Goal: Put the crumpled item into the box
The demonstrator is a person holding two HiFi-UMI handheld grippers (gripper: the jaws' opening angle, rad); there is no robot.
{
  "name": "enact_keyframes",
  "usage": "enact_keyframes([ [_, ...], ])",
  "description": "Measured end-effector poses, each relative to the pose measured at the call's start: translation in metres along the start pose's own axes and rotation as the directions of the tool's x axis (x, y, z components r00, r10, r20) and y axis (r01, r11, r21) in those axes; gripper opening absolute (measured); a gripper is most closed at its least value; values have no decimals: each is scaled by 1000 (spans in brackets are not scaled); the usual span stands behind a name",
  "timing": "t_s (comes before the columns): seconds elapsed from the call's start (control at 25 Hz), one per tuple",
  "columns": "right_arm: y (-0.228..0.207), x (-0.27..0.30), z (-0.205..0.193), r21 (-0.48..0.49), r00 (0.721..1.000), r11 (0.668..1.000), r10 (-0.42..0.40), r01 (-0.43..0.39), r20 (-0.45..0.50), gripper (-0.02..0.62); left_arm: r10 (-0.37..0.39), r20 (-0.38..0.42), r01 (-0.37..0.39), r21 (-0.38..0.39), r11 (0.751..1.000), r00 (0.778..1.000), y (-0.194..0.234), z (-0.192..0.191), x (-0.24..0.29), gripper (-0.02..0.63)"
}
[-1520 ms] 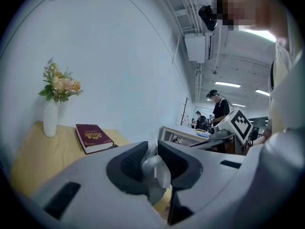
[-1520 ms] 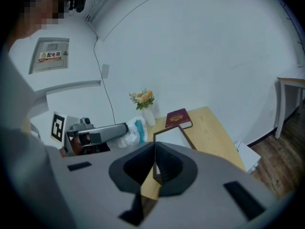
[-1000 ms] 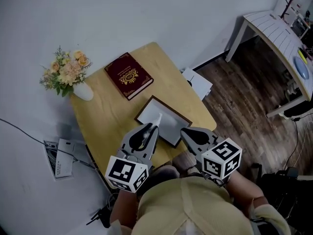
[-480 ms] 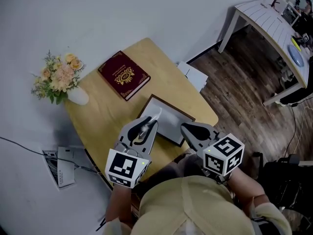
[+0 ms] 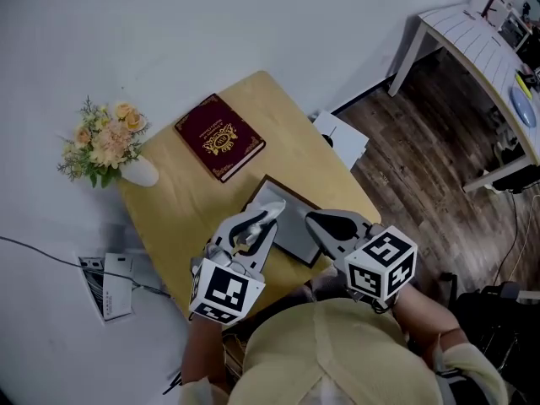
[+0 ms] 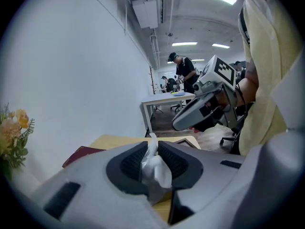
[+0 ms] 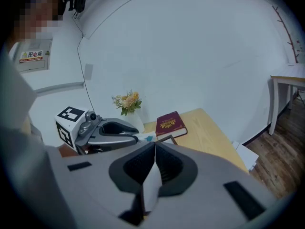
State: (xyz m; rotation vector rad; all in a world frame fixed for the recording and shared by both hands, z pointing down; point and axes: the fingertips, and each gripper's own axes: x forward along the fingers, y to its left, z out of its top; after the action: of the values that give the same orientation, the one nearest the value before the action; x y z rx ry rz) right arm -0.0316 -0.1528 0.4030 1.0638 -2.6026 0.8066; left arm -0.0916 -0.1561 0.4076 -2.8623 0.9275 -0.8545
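White crumpled paper (image 6: 155,171) sits pinched in my left tool (image 6: 152,146); right tool (image 7: 154,149) closed, empty; box (image 5: 291,229) drop remains.

Light wooden counter (image 5: 278,129) with rounded corners, seen from steeply above. At 11 o'clock from its middle, a dark red book (image 5: 219,136) with a gold ornament on the cover, lying flat. At 10 o'clock, close to the edge, a white vase (image 5: 140,173) standing upright, filled with pale orange and cream flowers (image 5: 105,137). At 4 o'clock, a shallow dark-rimmed box (image 5: 291,226) with a grey inside, partly hidden.
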Motion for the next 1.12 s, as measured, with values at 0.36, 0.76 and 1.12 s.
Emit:
enact_keyframes([
  [0.36,-14,12,4,-8,996,998,67,-68,-51,29,-20,-82,20,2,1000,996,2,-12,19,72],
  [0.76,-15,25,8,-9,989,992,124,-125,-77,29,-48,-96,47,-8,999,994,2,-13,27,131],
  [1.12,-20,25,6,-11,988,992,126,-128,-92,29,-8,-49,5,-79,997,999,6,-12,28,132],
])
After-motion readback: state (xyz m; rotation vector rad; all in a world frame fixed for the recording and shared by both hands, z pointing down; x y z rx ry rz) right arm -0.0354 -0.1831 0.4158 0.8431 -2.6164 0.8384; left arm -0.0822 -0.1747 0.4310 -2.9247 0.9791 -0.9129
